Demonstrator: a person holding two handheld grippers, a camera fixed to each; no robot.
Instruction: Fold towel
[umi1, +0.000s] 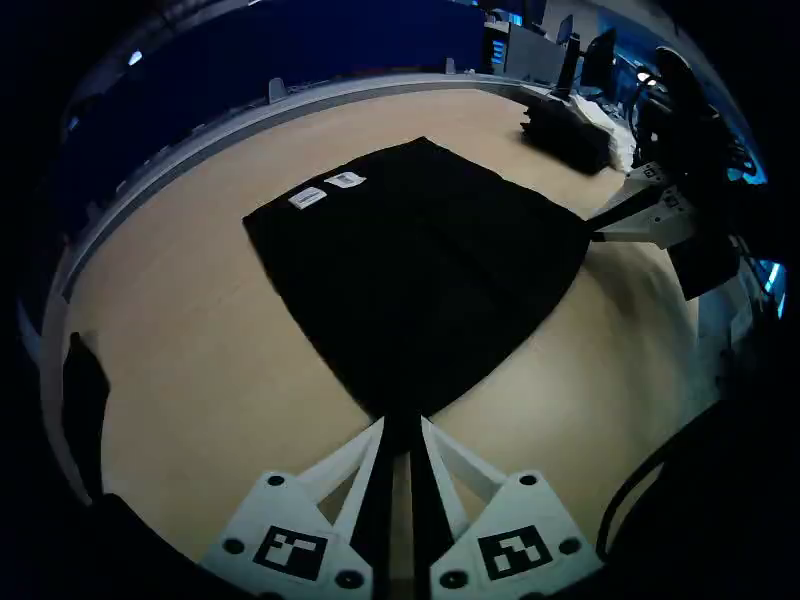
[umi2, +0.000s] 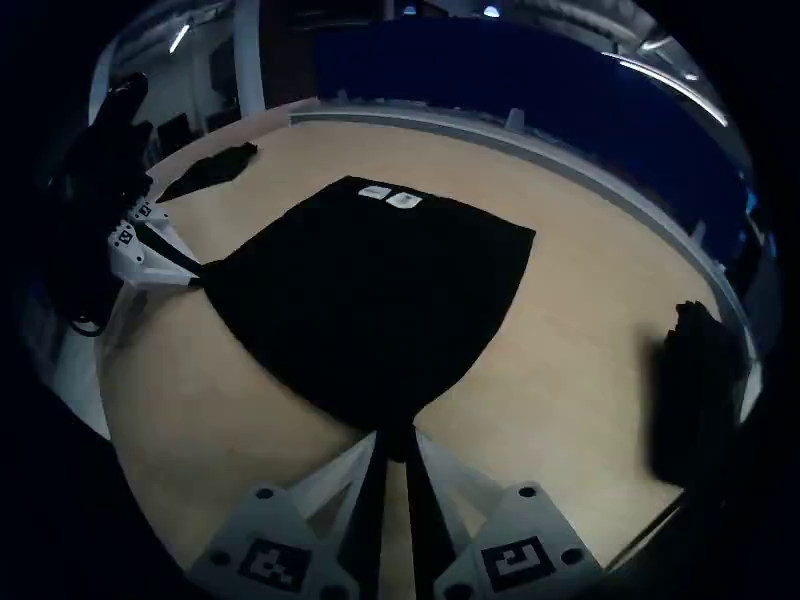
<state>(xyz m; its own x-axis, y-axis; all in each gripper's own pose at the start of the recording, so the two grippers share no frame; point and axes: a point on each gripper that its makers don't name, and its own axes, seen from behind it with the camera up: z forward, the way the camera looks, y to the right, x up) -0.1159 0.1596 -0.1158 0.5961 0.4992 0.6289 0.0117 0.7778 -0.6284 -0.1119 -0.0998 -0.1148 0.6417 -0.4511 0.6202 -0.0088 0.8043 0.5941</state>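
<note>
Where its two fingers nearly meet, the left gripper (umi1: 405, 425) pinches a near corner of the black towel (umi1: 420, 270); the right gripper (umi2: 395, 440) is closed the same way on the neighbouring corner. The towel lies spread flat on the wooden table (umi1: 190, 330), with two white labels (umi1: 325, 190) by its far edge. Beyond it sits a dark heap of cloth (umi1: 565, 135), apart from the towel, near the table's rim.
</note>
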